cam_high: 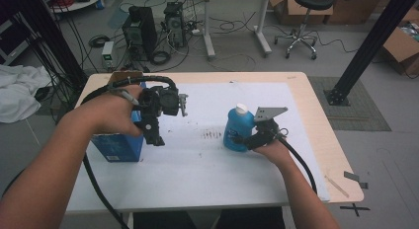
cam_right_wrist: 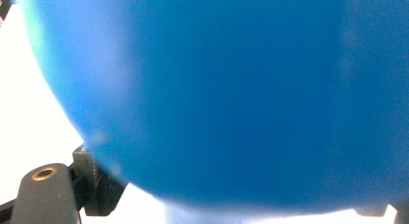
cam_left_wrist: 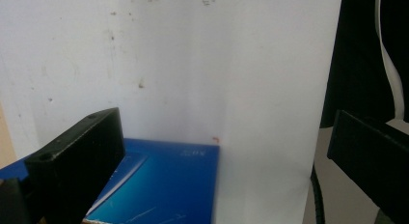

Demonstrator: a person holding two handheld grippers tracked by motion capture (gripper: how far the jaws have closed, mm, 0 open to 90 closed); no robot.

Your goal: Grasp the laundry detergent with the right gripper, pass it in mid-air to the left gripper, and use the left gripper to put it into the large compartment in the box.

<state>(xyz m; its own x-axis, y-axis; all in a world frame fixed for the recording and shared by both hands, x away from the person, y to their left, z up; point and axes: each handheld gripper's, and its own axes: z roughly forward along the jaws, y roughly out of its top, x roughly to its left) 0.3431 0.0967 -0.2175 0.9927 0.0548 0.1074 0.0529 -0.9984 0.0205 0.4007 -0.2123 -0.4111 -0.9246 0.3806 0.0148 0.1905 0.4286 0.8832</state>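
A blue bottle (cam_high: 236, 131) with a white cap (cam_high: 241, 109) stood upright on the white sheet (cam_high: 212, 165) that covered most of the desk (cam_high: 321, 135), right of the sheet's middle and well in from the desk's right edge. The right gripper (cam_high: 245, 138), held in the person's right hand (cam_high: 274, 151), lay low against the bottle's right side, its grey three-cornered plate (cam_high: 269, 113) standing just beside the cap. In the right gripper view the bottle's blue wall (cam_right_wrist: 231, 98) sat very close between the two black jaws, one jaw at the lower left and a sliver of the other at the lower right. Whether the pads already pressed on the bottle could not be told, since the contact points were hidden behind the blurred blue surface.

The left gripper (cam_high: 163, 118), carried in the left hand (cam_high: 111, 115), hung above the sheet near the desk's left edge, over a blue carton (cam_high: 118, 145) that stood on the sheet close to the desk's near-left corner. In the left gripper view its jaws stood wide apart with nothing between them, the carton's blue top (cam_left_wrist: 164, 185) below and the white sheet (cam_left_wrist: 217, 64) beyond. A black cable (cam_high: 99, 187) trailed from the left gripper off the desk's front edge.
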